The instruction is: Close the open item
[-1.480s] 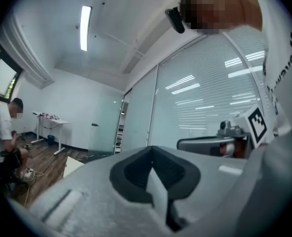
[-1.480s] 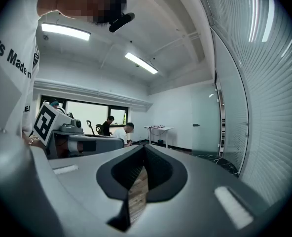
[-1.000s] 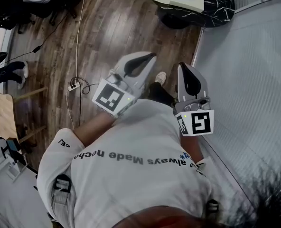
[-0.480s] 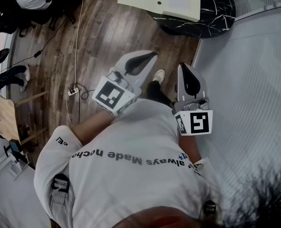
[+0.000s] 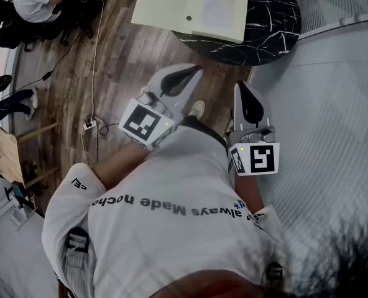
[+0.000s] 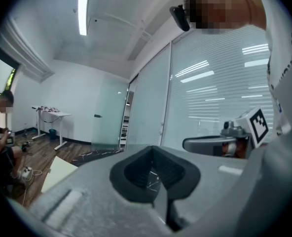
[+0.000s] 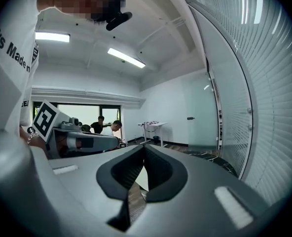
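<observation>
Left claw [image 5: 199, 71] and right claw [image 5: 240, 84] pressed together, empty; the open cream folder [image 5: 171, 8] on the surface [image 5: 271, 30] looks light, stiffish — take its flap's free edge.

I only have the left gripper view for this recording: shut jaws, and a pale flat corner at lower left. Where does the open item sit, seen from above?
Observer: In the head view the open cream folder lies spread flat on a round black marbled table, ahead of both grippers.
Operator: And the other gripper, is it empty?
Observer: Yes. The right gripper has its jaws together with nothing between them, as its own view shows.
Operator: Is either one touching the folder?
Observer: Neither. In the head view the left gripper and its partner are held at the person's chest, with bare wooden floor between them and the table.
</observation>
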